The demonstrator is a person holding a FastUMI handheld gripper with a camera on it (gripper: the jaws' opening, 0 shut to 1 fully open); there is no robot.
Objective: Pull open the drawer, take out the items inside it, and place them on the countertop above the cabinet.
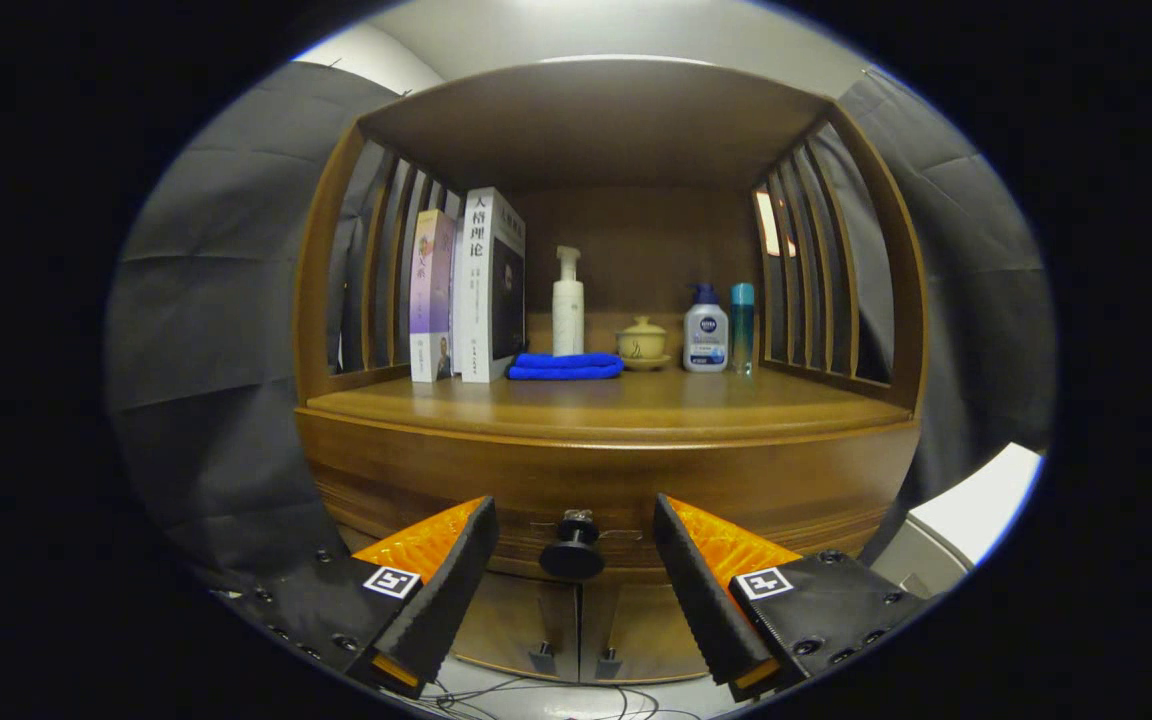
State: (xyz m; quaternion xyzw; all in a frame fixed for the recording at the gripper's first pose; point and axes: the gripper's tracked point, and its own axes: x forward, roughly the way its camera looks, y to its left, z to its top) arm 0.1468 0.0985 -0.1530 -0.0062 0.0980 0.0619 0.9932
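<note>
A wooden cabinet stands in front of me, its drawer front (596, 485) closed under the countertop (616, 400). A dark round knob (573, 550) sticks out of the drawer front. My gripper (574, 520) is open, with the knob sitting between the two fingers and touching neither. The inside of the drawer is hidden.
On the countertop stand two books (466, 290) at the left, a folded blue cloth (566, 366), a white pump bottle (567, 305), a small lidded cup (642, 343), a blue-capped pump bottle (705, 332) and a teal bottle (742, 325). Two lower doors (576, 625) sit beneath the drawer. Cables (556, 700) lie on the floor.
</note>
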